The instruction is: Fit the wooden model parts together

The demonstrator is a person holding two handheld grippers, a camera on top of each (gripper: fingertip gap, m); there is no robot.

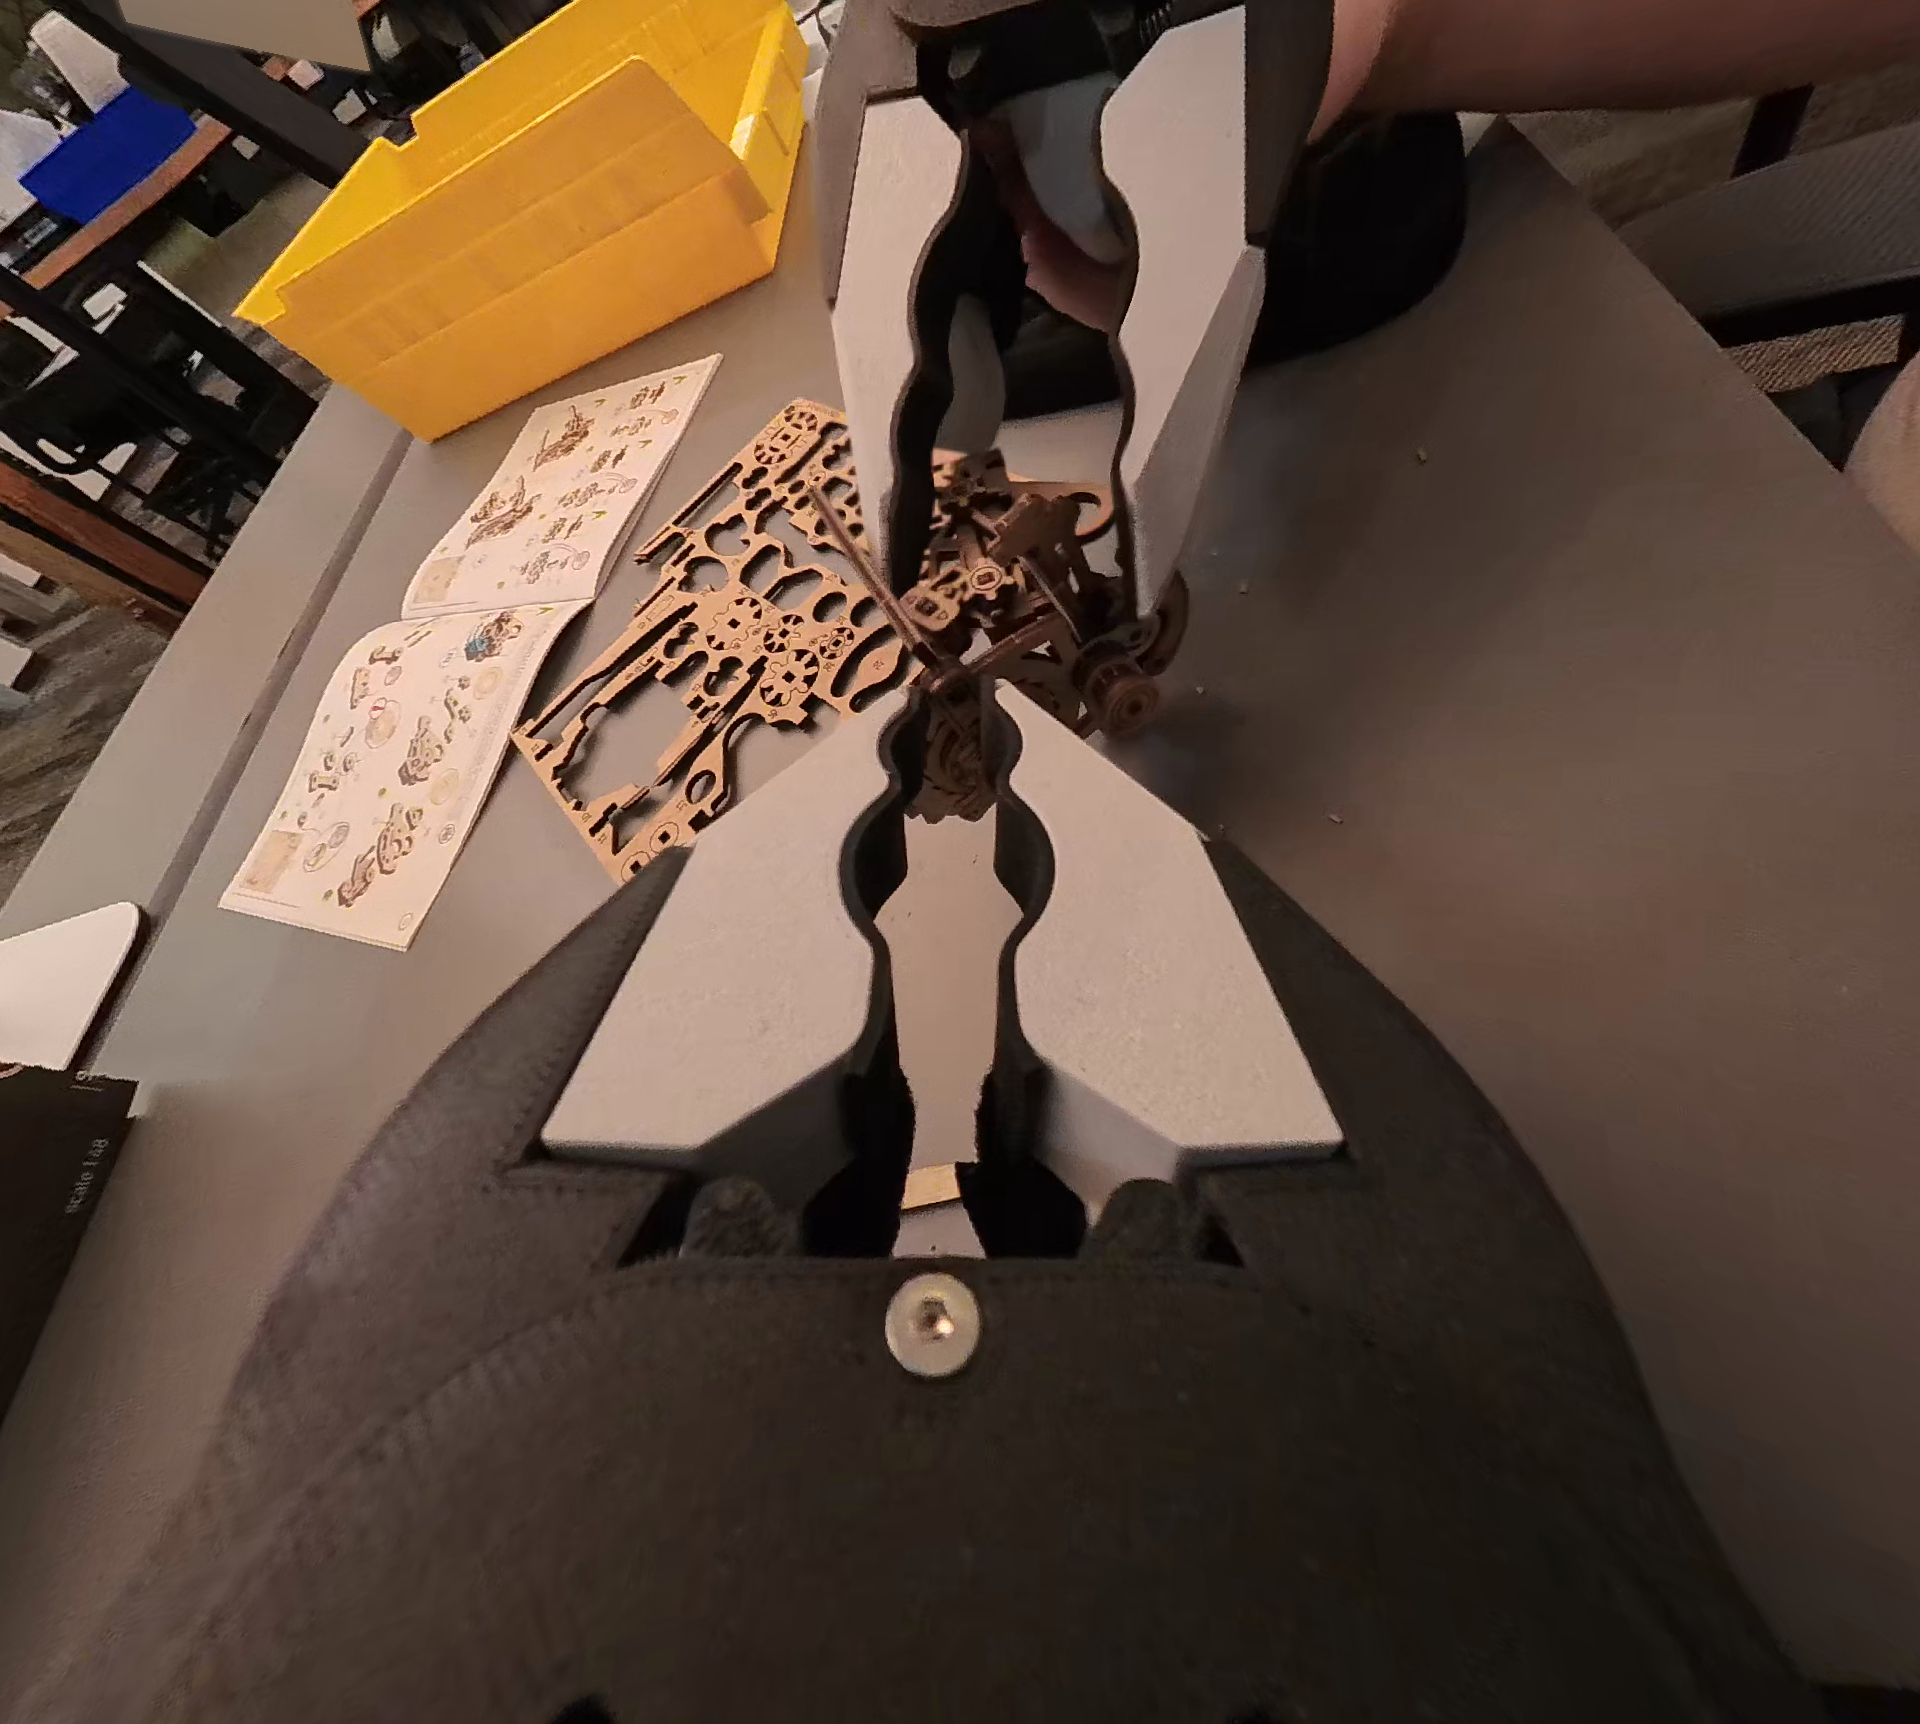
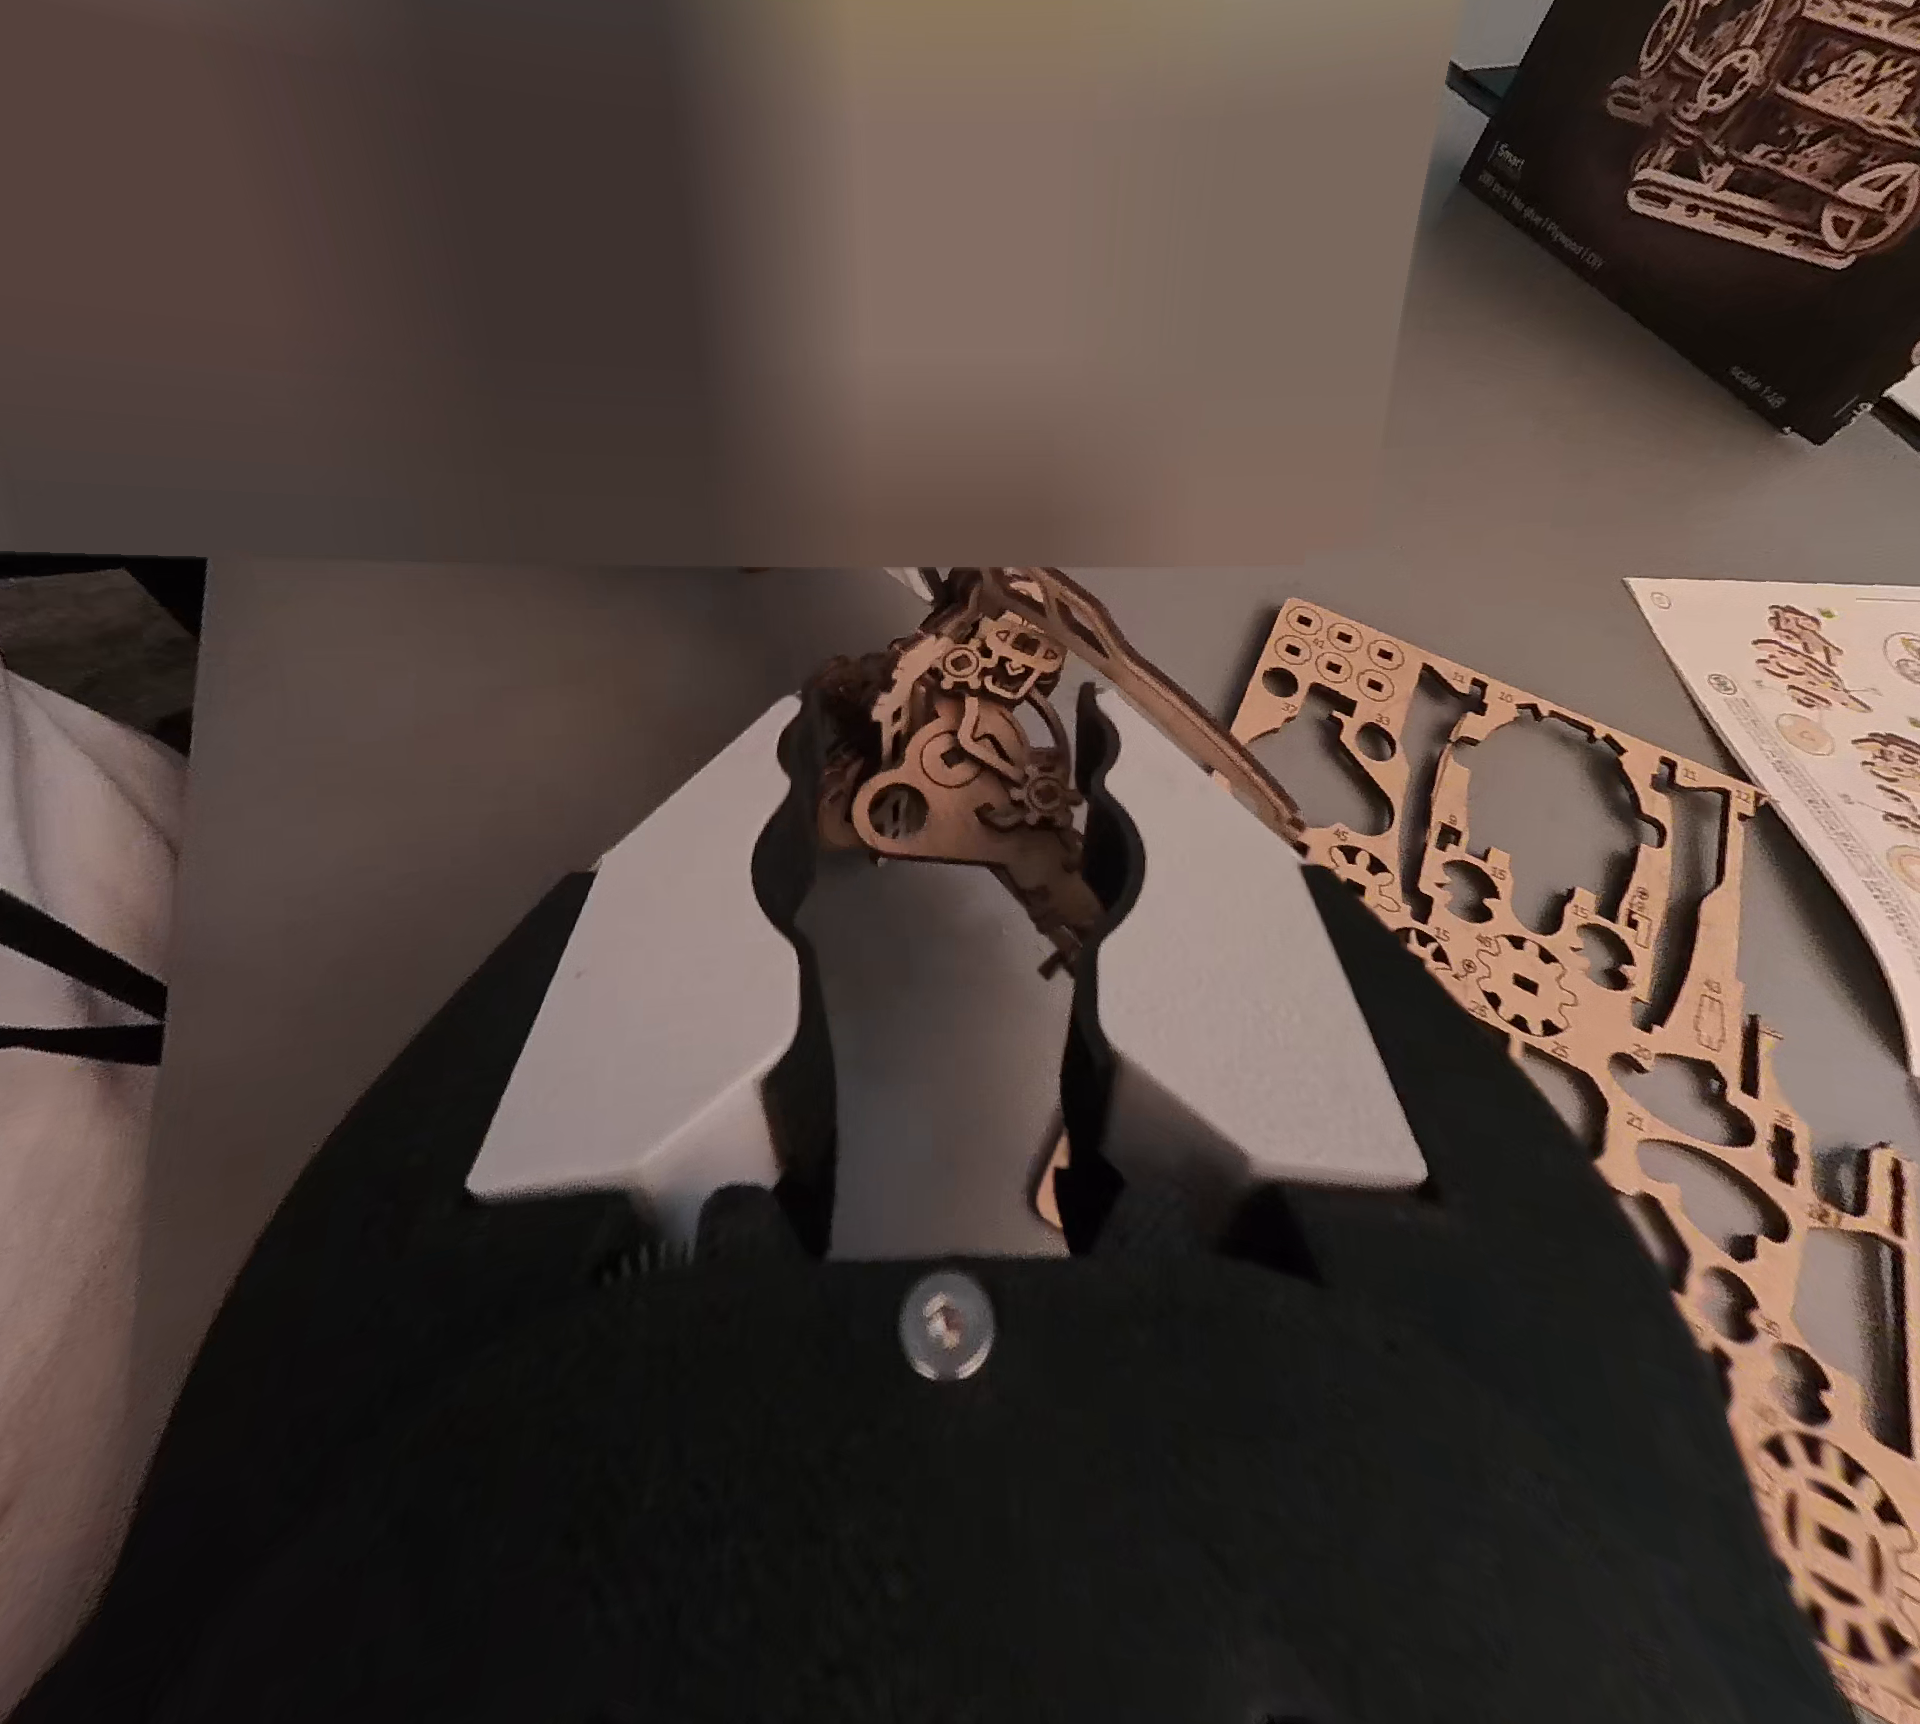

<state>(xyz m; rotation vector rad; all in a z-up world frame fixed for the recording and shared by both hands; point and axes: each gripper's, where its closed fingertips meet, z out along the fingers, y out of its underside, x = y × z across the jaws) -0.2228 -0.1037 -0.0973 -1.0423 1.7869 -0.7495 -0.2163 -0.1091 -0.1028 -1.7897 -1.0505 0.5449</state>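
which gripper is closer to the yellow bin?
Right. The right gripper stands over the wooden model, on the side nearer the yellow bin; the left gripper is farther back.

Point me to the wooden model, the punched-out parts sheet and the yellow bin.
wooden model [image 2: 935, 765], right wrist view, on its pale side plate.
parts sheet [image 1: 665, 718], left wrist view, on the sheet's middle web.
yellow bin [image 1: 582, 261], left wrist view, on its near outer wall.

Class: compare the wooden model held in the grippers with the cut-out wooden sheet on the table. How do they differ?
The wooden model is assembled into a three-dimensional form; the wooden sheet is one flat panel full of holes. The model is gripped; the sheet lies loose on the table. Both are tan wood.
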